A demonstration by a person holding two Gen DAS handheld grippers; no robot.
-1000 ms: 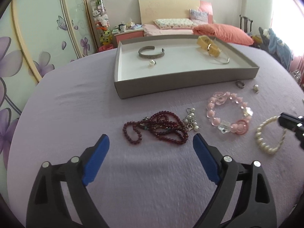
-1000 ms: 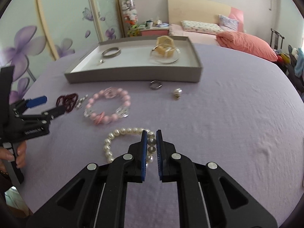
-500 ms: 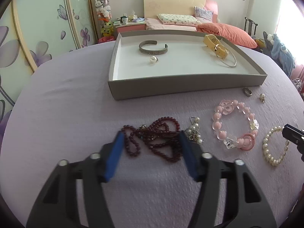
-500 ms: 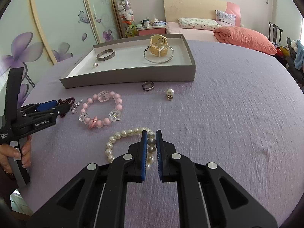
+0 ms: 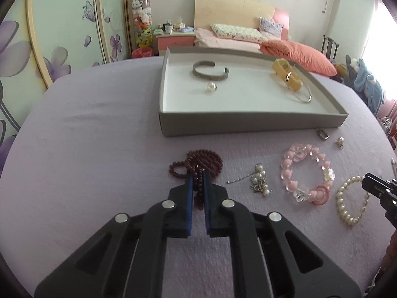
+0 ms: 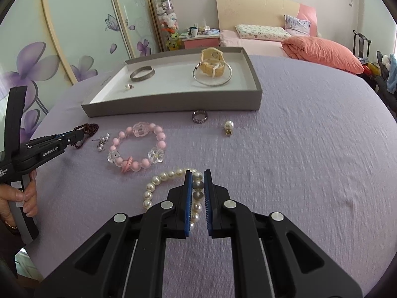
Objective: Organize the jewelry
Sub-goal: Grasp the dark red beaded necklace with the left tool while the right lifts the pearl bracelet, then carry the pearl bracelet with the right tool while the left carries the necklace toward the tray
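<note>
My left gripper (image 5: pixel 198 176) is shut on the dark red bead necklace (image 5: pixel 203 160), which lies bunched on the purple cloth. My right gripper (image 6: pixel 197 175) is shut on the white pearl bracelet (image 6: pixel 158 181), with beads pinched between its blue pads. The pearl bracelet also shows in the left wrist view (image 5: pixel 347 203). A grey tray (image 5: pixel 248 121) sits beyond, holding a silver cuff (image 5: pixel 209 70), a pearl (image 5: pixel 211 87), a yellow watch (image 5: pixel 286 74) and a thin bangle (image 5: pixel 301 95).
On the cloth lie a pink bead bracelet (image 5: pixel 307 176), a small pearl charm cluster (image 5: pixel 259 182), a ring (image 6: pixel 199 116) and a pearl earring (image 6: pixel 228 126). A bed and a wardrobe stand behind the table.
My left gripper has moved forward over the red necklace and closed on it. My right gripper stays shut on the pearl bracelet.
</note>
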